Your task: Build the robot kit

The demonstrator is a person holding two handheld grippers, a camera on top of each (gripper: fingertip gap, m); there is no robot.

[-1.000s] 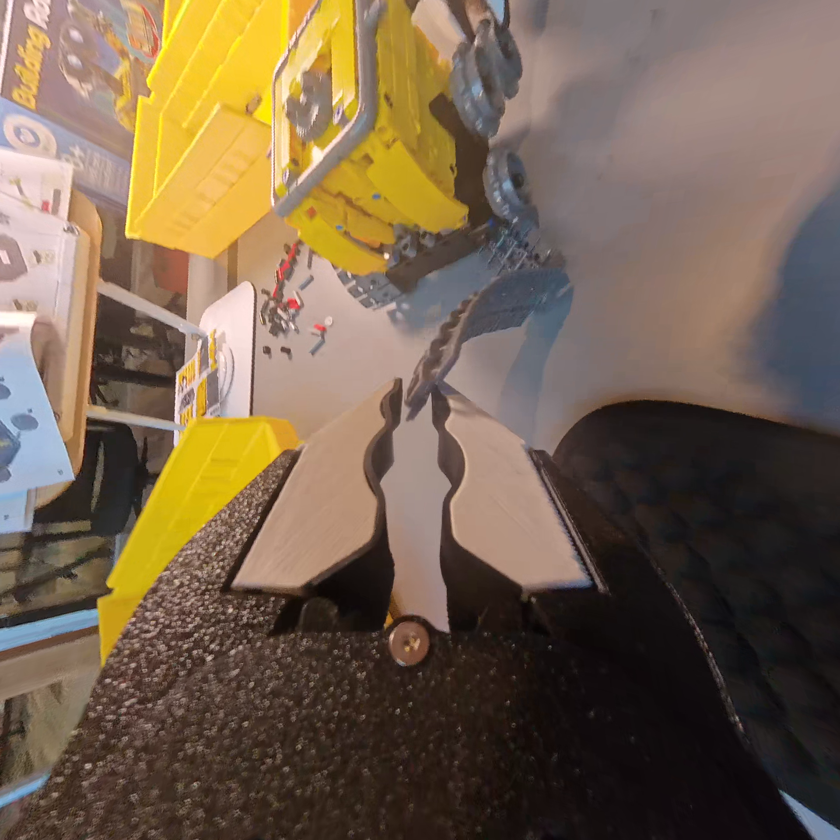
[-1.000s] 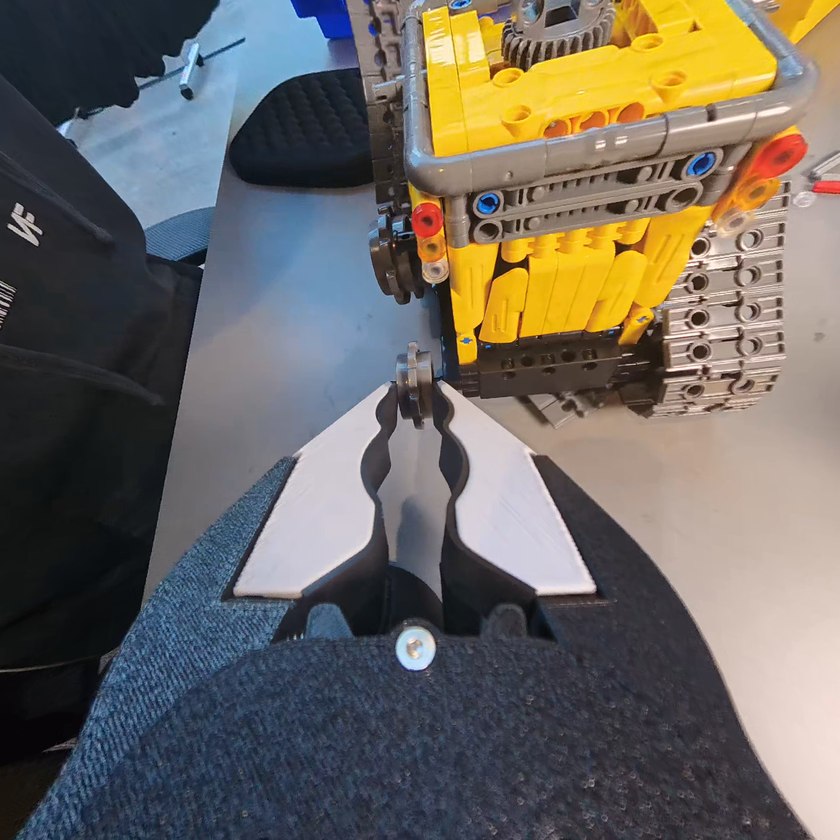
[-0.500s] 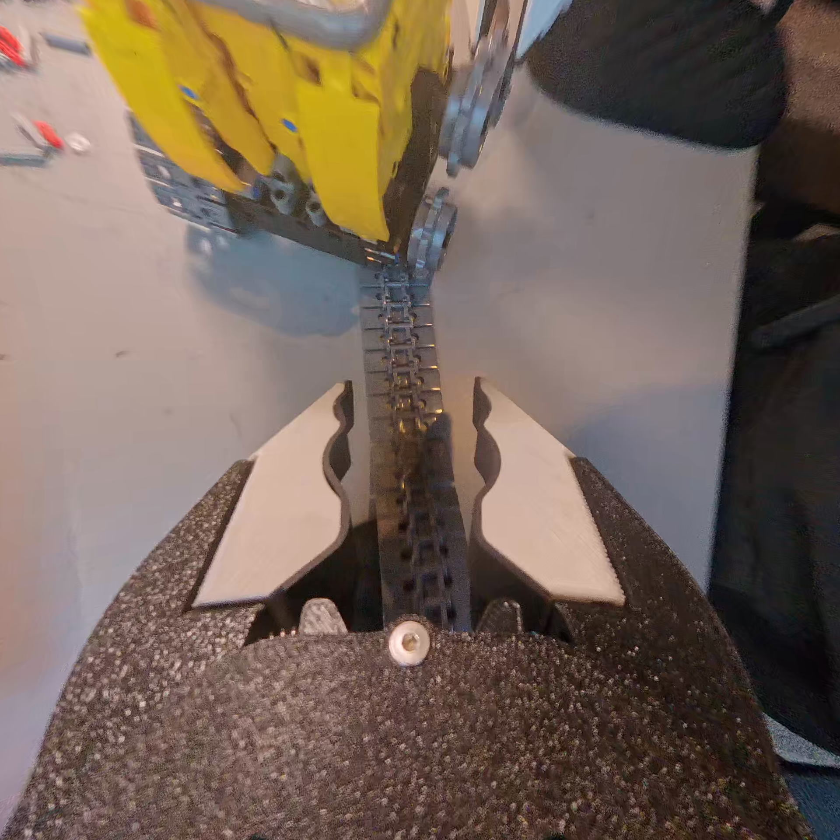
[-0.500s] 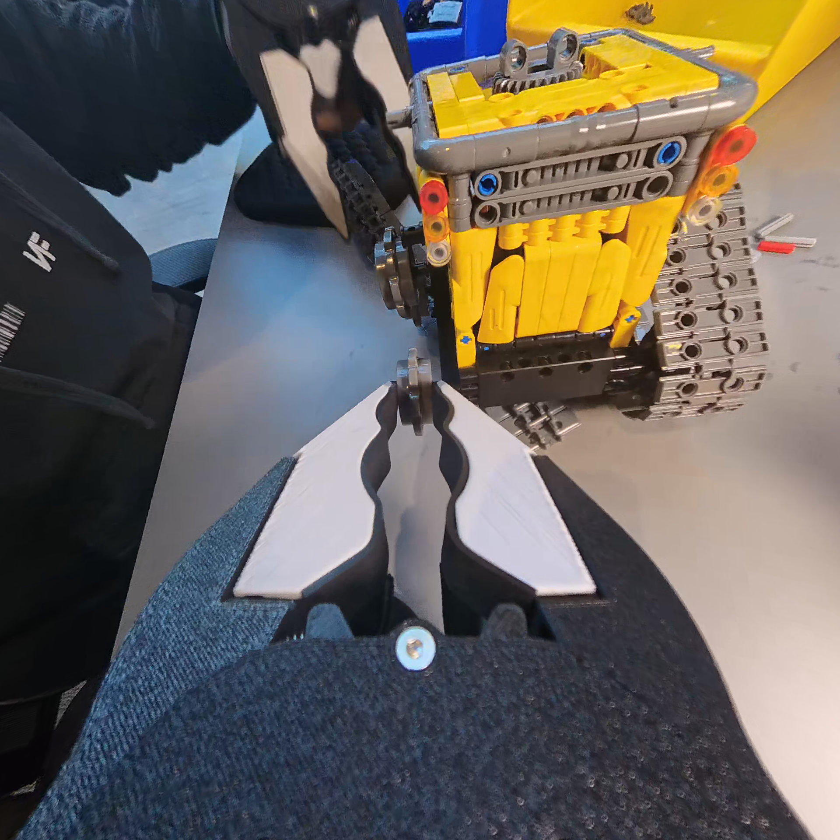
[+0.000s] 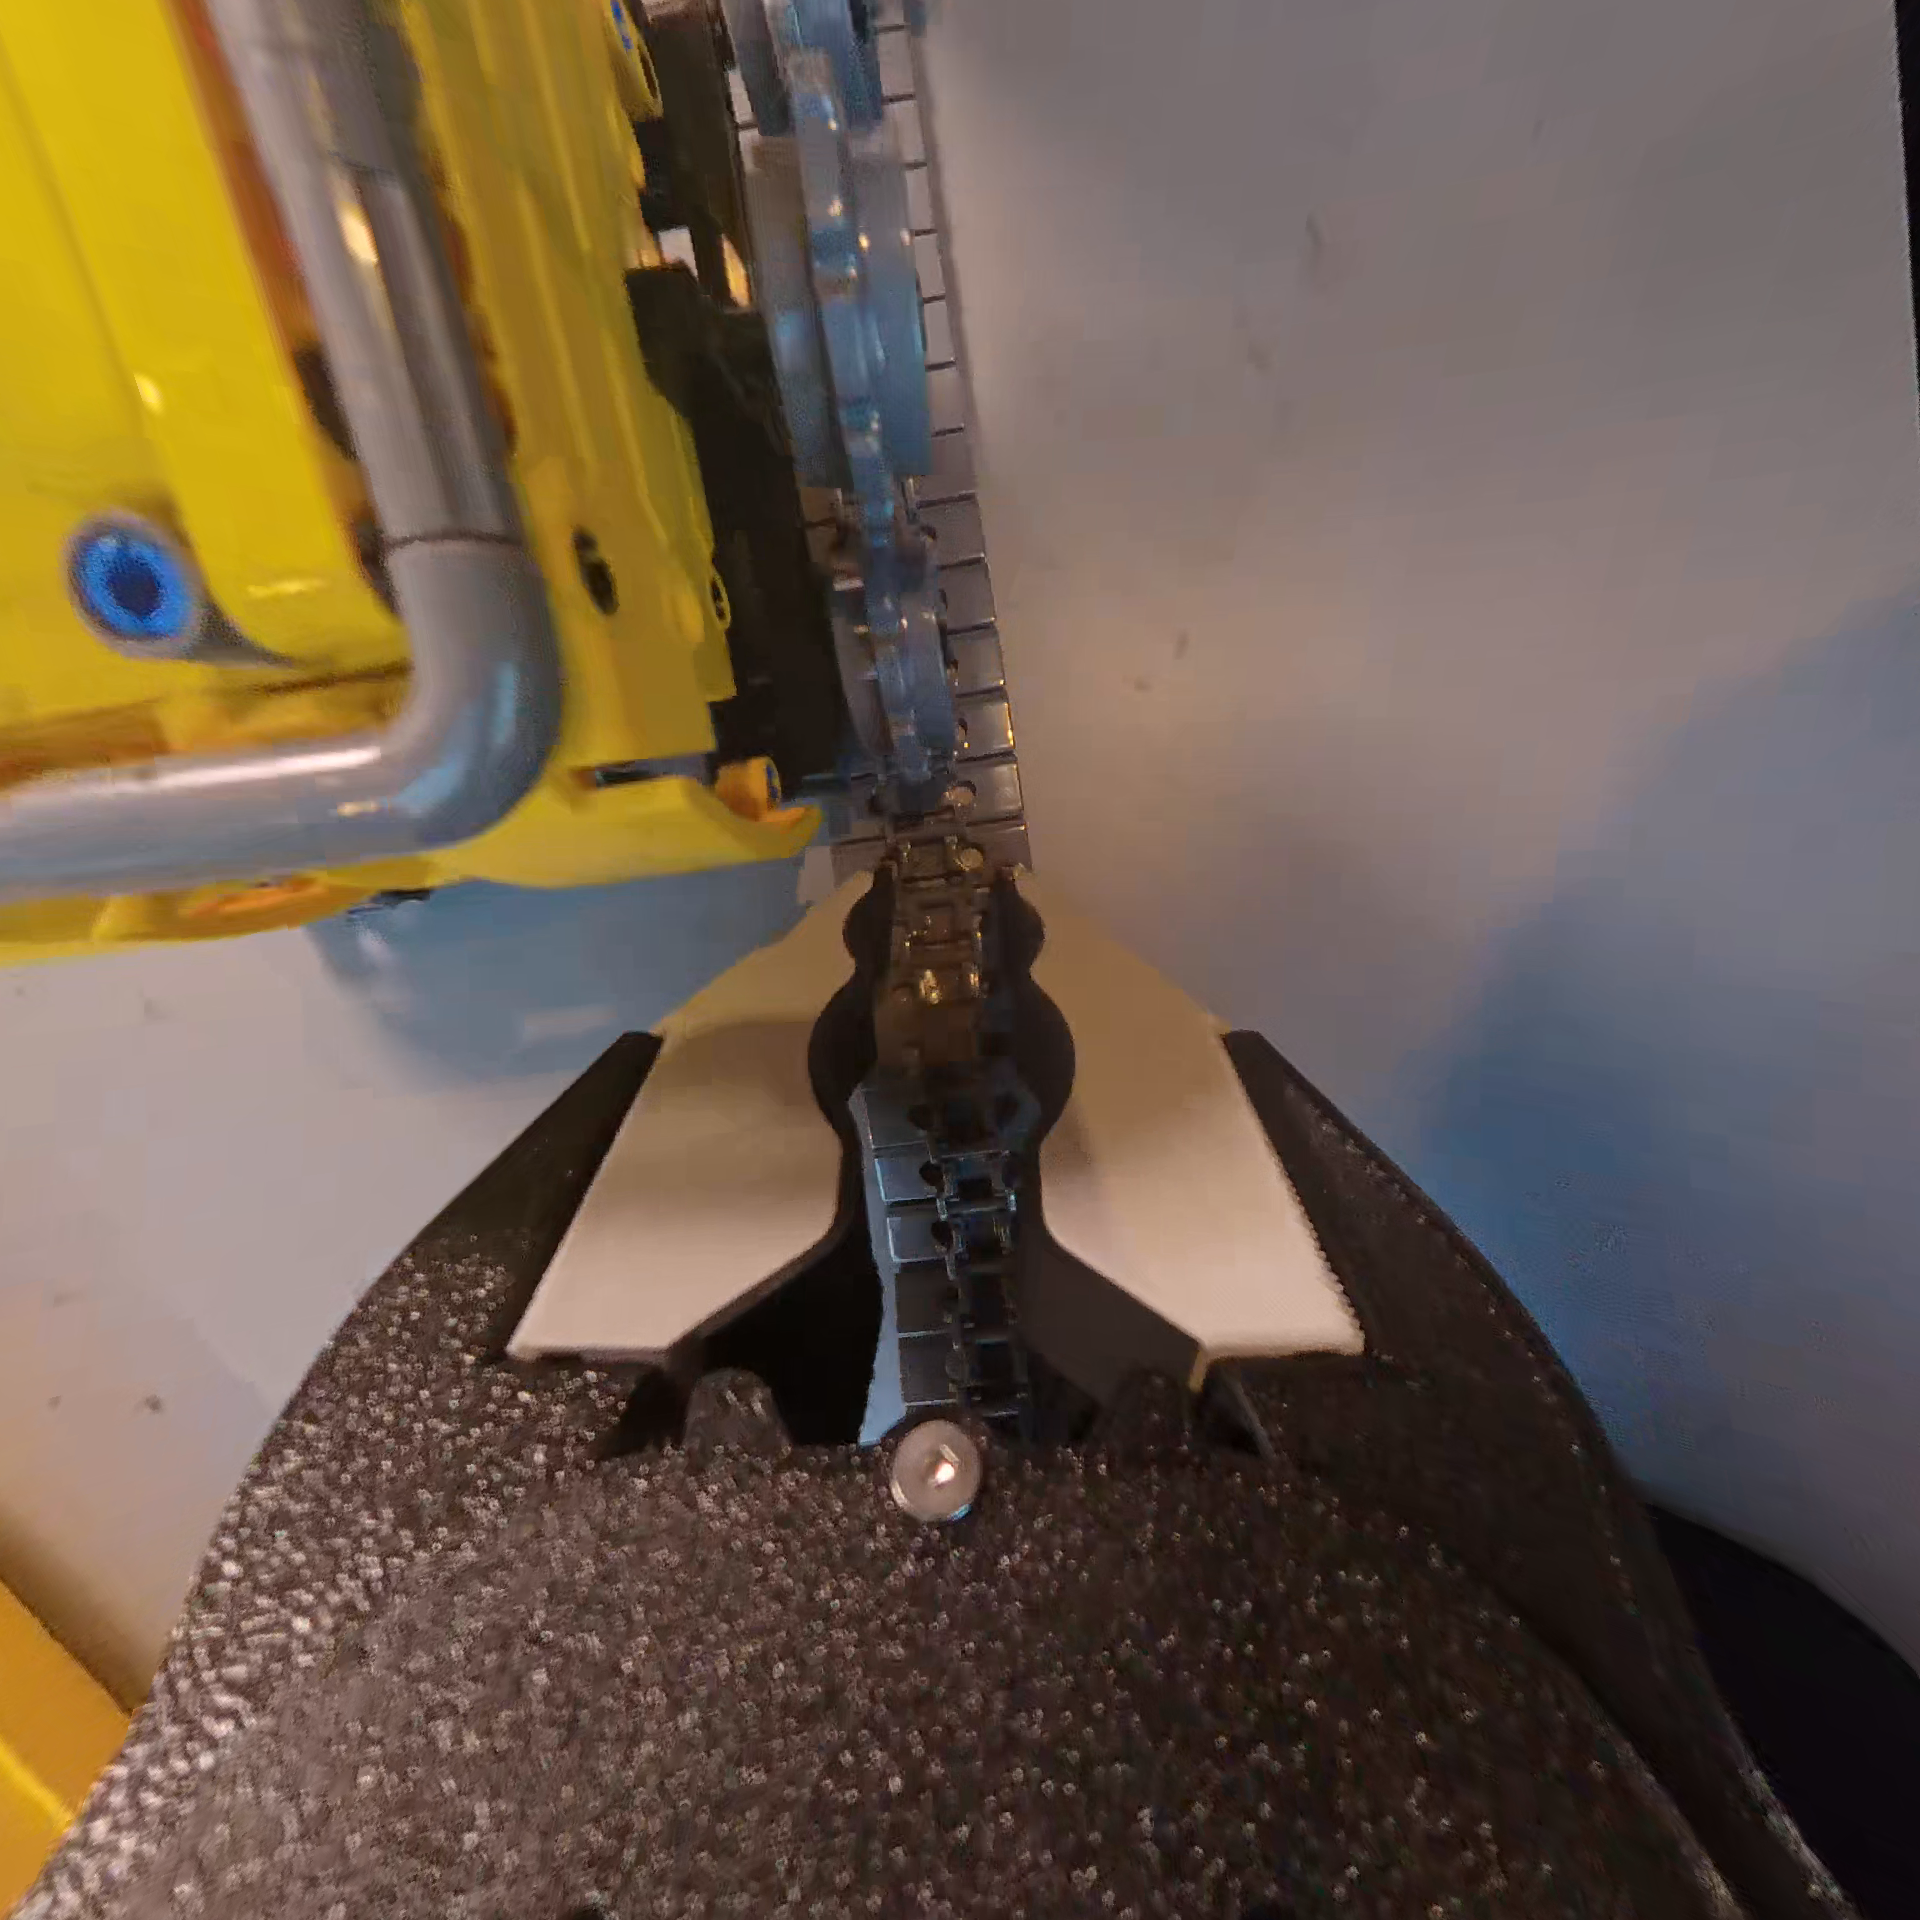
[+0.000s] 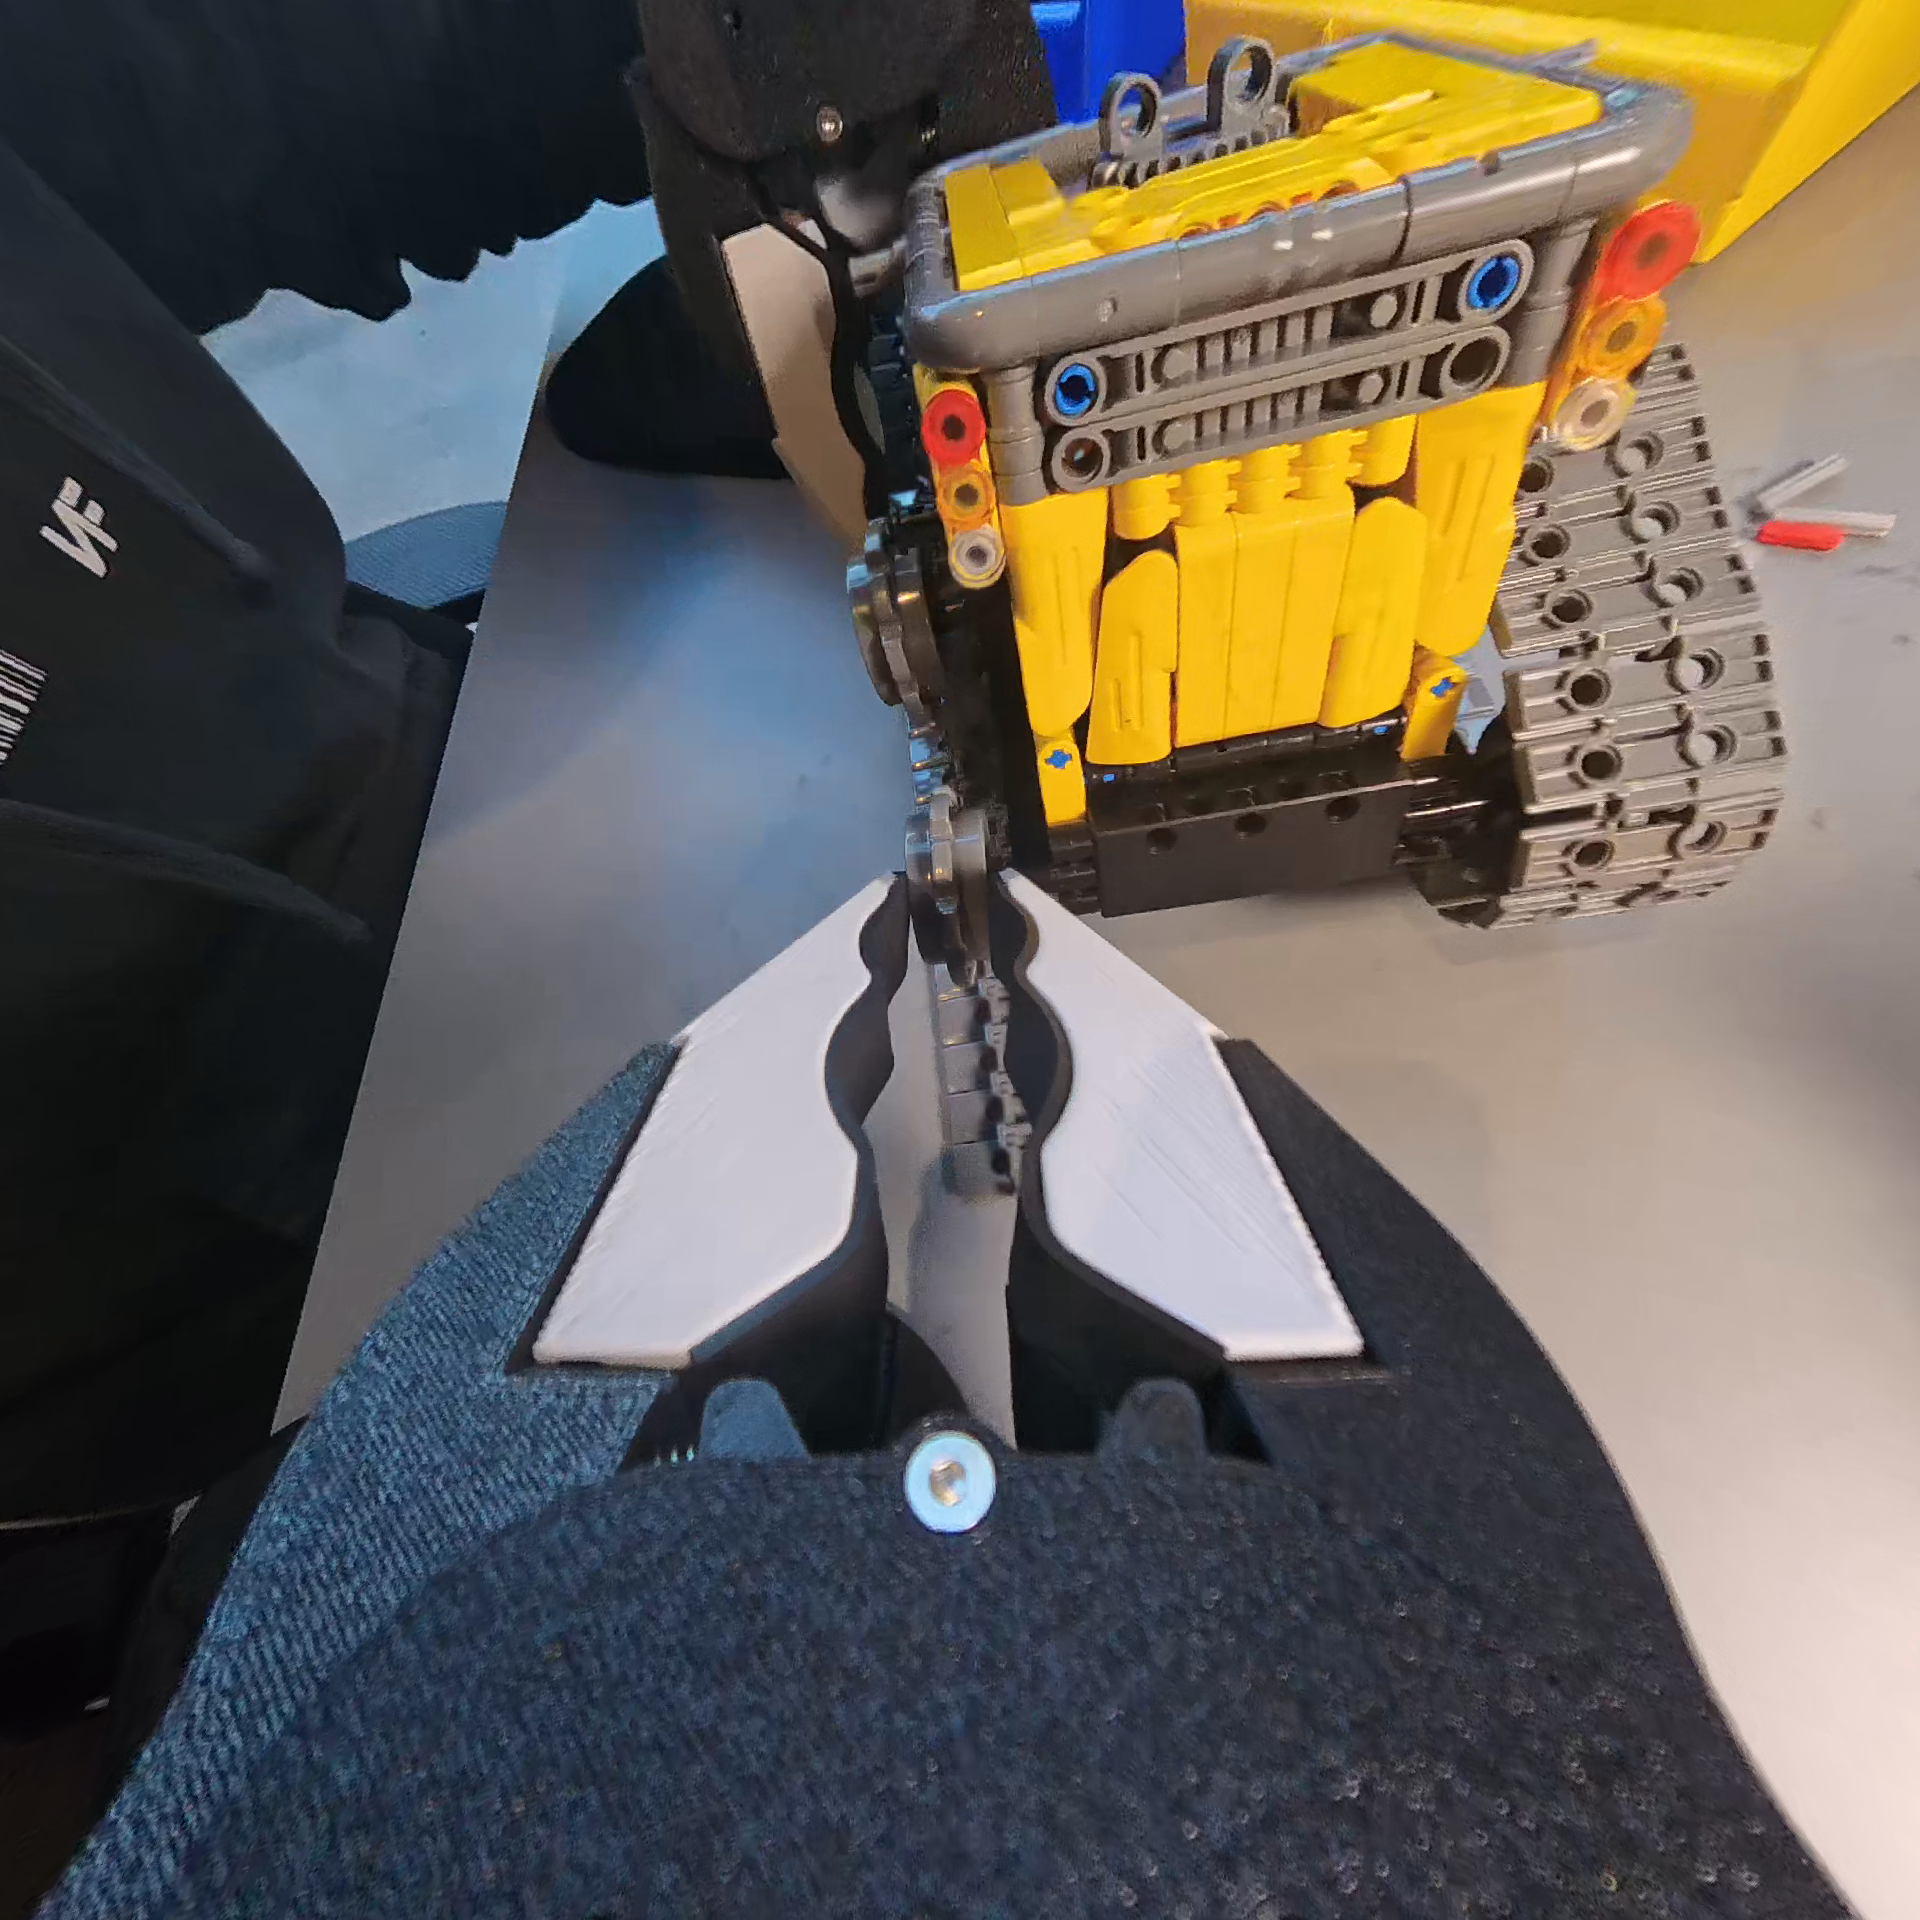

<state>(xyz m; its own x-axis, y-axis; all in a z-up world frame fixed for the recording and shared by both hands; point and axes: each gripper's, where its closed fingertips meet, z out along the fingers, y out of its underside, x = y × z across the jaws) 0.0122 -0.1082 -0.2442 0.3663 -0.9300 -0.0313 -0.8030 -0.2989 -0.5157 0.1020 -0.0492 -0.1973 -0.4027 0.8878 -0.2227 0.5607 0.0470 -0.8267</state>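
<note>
The left gripper [image 5: 940, 883] was closed on a dark grey track chain [image 5: 951, 1226]. The chain ran straight along its fingers and up to the grey sprocket wheels [image 5: 868, 343] on the side of the yellow brick-built vehicle [image 5: 312, 416], just ahead. The right gripper [image 6: 951, 883] was pinched shut on a small grey gear wheel [image 6: 943, 847] at the vehicle's [image 6: 1247, 520] lower left corner. A loose end of chain [image 6: 977, 1081] lay between its fingers. The left gripper was nearer the upper wheels.

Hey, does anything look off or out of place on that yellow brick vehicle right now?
Yes. One side of the yellow vehicle has a track fitted; the other shows bare sprocket wheels, its loose track pinched in the left gripper.
</note>
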